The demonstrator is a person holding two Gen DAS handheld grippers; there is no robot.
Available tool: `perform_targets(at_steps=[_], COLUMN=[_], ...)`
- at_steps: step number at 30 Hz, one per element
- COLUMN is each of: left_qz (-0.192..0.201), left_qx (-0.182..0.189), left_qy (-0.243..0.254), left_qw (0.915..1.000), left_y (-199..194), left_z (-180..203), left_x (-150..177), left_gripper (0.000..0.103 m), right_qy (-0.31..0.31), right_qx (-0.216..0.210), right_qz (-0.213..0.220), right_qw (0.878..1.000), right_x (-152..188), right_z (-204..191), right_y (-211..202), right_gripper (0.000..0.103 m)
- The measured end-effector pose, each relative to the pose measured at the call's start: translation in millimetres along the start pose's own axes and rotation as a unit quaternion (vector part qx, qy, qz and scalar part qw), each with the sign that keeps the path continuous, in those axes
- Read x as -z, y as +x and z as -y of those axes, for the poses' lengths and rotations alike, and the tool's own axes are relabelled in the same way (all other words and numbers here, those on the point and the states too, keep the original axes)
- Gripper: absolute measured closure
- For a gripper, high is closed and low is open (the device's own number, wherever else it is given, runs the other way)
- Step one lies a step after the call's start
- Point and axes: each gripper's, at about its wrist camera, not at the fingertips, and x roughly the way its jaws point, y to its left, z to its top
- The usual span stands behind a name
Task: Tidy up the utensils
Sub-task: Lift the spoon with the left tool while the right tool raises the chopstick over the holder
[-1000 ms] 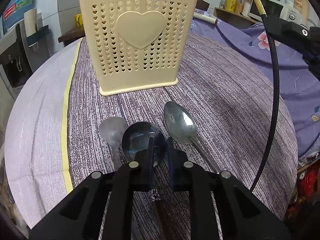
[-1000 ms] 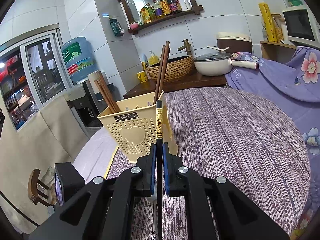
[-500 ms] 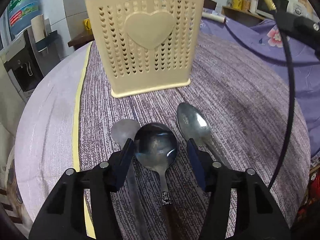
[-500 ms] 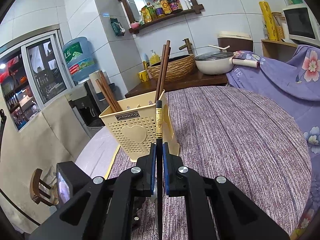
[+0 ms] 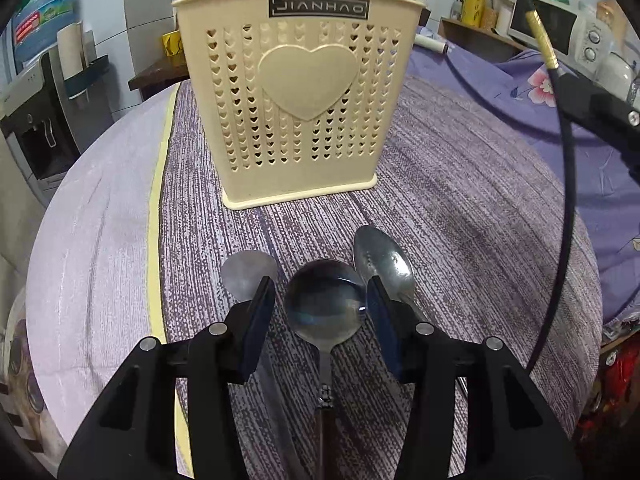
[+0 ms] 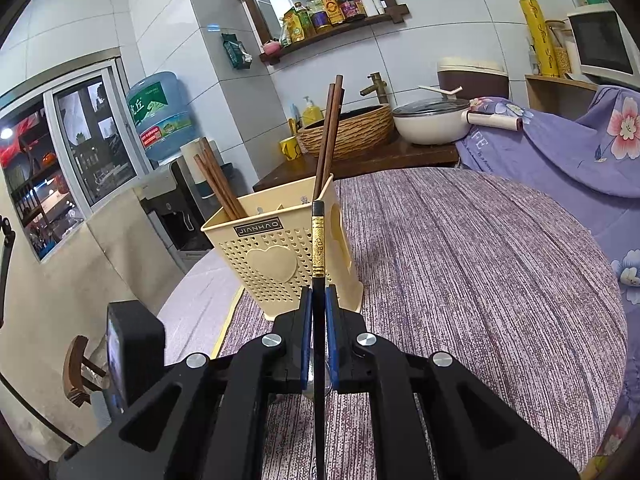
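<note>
Round desk with purple striped cloth [image 5: 460,200] lying bare right of cream perforated plastic utensil holder [image 5: 296,120] | left hand-held gripper [image 5: 320,312] released, jaws just narrowing, straddling round-bowled steel spoon [image 5: 325,306] near front edge | right hand-held gripper [image 6: 319,336] clenching black gold-banded chopstick [image 6: 318,248]

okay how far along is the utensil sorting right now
Done: brown chopsticks stand in the cream holder. In hand: right gripper clamps a black chopstick. Left: three spoons on the tablecloth; left gripper straddles the middle one, open.

The left gripper [image 5: 322,306] has let go: its jaws, lately opening, now straddle the round spoon [image 5: 325,306] untouched.
</note>
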Motion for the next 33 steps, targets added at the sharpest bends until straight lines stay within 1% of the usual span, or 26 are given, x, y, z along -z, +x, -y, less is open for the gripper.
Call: perform_targets(at_steps=[3, 5, 8, 11, 14, 17, 19, 25, 27, 29, 33], left_qz=[-0.007, -0.014, -0.020, -0.023, -0.022, -0.025, -0.025, -0.021, -0.014, 0.001, 0.045], left_qx=[-0.016, -0.013, -0.012, -0.009, -0.012, -0.005, -0.003, 0.002, 0.007, 0.011, 0.013], left_qy=[0.015, 0.016, 0.032, 0.042, 0.053, 0.052, 0.054, 0.045, 0.037, 0.031, 0.015], left_qw=[0.9997, 0.9997, 0.9992, 0.9988, 0.9983, 0.9983, 0.9982, 0.9988, 0.9992, 0.9995, 0.9988], left_y=[4.4, 8.3, 10.1, 12.5, 16.4, 21.3, 22.9, 20.4, 16.2, 5.4, -30.0], left_z=[0.2, 1.8, 8.0, 13.8, 16.8, 15.6, 15.1, 13.4, 9.5, 6.2, -6.1], left_x=[0.5, 2.6, 8.7, 12.8, 11.3, 5.5, 2.9, 4.3, 3.1, 2.8, 0.7], left_gripper=[0.054, 0.054, 0.054, 0.049, 0.048, 0.049, 0.056, 0.056, 0.056, 0.056, 0.056], right_qy=[0.001, -0.001, 0.000, 0.003, 0.004, 0.004, 0.003, 0.002, -0.001, -0.005, -0.011], right_qx=[-0.003, -0.004, -0.004, -0.003, -0.002, -0.003, -0.002, -0.003, -0.005, -0.008, -0.018], right_qz=[-0.001, -0.003, -0.006, -0.007, -0.008, -0.008, -0.008, -0.008, -0.005, 0.003, 0.022], right_qw=[1.000, 1.000, 1.000, 1.000, 1.000, 1.000, 1.000, 1.000, 1.000, 1.000, 1.000], right_x=[1.0, 1.3, 1.7, 1.5, 1.6, 1.5, 1.5, 1.3, 1.6, 1.0, -4.3], right_z=[-0.1, -0.5, -0.9, -0.3, -0.6, 0.6, 0.4, 0.9, -0.4, -1.9, -5.3], right_y=[1.1, 1.4, 1.8, 2.4, 3.5, 3.7, 3.6, 4.3, 2.9, -1.2, -13.8], right_gripper=[0.096, 0.096, 0.096, 0.096, 0.096, 0.096, 0.096, 0.096, 0.096, 0.096, 0.096])
